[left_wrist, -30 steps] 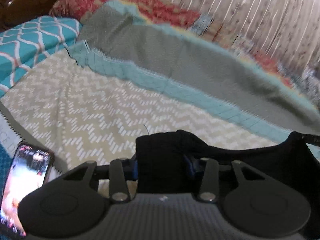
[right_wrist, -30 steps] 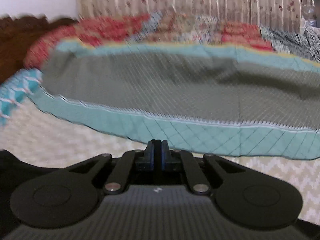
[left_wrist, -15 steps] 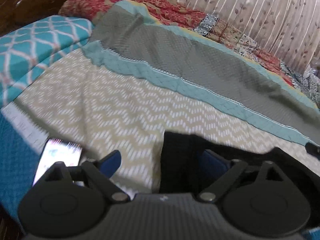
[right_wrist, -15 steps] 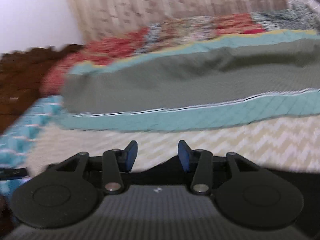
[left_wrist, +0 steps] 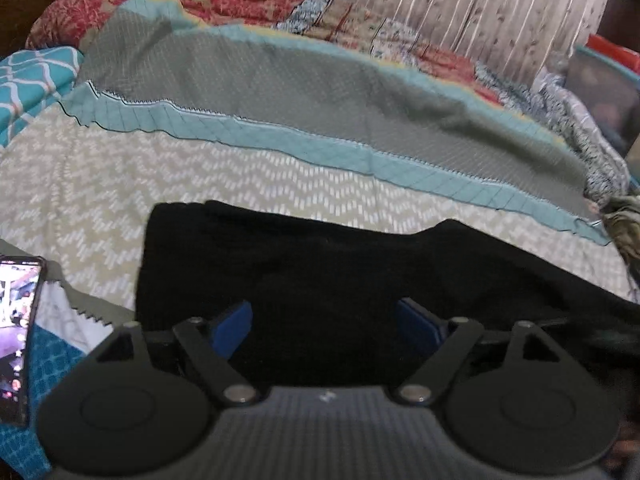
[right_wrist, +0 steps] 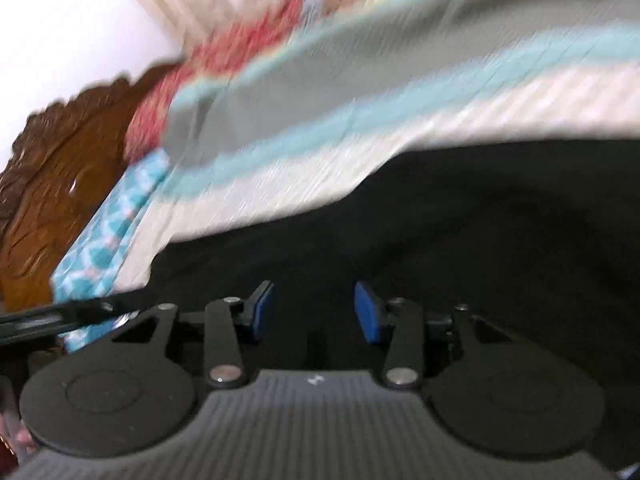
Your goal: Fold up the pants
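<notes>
The black pants are lying flat on the chevron bedspread, near its front edge. The left gripper is hanging over them with its 2 blue pads spread wide, gripping nothing. The right gripper is likewise gaping over the dark cloth, empty, its view blurred. A lit phone is lying at the bed's left edge.

black pants, beige chevron bedsheet, grey blanket with teal quilted border
</notes>
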Tool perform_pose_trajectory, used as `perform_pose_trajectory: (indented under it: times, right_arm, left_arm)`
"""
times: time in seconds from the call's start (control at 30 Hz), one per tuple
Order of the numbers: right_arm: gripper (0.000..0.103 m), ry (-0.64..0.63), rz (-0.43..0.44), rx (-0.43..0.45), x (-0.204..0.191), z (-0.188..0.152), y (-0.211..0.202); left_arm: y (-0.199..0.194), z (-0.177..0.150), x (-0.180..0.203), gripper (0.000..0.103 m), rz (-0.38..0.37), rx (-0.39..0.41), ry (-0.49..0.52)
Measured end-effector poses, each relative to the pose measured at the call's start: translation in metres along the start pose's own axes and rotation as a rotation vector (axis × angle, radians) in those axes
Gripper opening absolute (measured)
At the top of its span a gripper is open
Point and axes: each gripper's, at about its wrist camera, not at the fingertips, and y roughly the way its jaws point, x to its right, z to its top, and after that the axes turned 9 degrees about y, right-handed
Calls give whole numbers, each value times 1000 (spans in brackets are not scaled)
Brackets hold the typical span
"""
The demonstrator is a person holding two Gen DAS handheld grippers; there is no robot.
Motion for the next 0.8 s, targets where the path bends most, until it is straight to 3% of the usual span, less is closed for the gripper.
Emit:
perform_pose_trajectory:
  times: [0.1,0.13,0.23,0.33,0.4,0.47,0.57,0.63,0.7,0.8]
  right_arm:
    - [47,21,-119,221,47,6,-86]
    - [47,13,-179,300,62,6,-115]
    - [48,-7,-397,491,112,14,-192]
    - [51,-27,-610,596,161,33,-245]
    - [55,-16,-689,606,193,47,-261]
    - [55,5,-695,561,219,60,-262]
    - [53,33,-584,476,240,68,-253]
    - [30,20,-572,422,242,68,-242]
    - [27,-30,-618,438,230,57,-242]
    - [27,-67,-545,537,197,36,-262]
  left_arm:
    - [20,-2,10,81,117,-34,50]
    - [31,-2,13,80,171,-74,72]
    - [48,-8,22,80,238,-143,109]
    - [46,-1,35,81,246,-149,110]
    - [42,5,44,81,222,-148,72]
    - [38,10,57,80,206,-147,61]
    - [32,17,86,80,168,-119,108]
    - [28,21,109,80,133,-95,146]
    - [25,25,133,80,87,-83,180]
    - [23,27,171,81,15,-68,250]
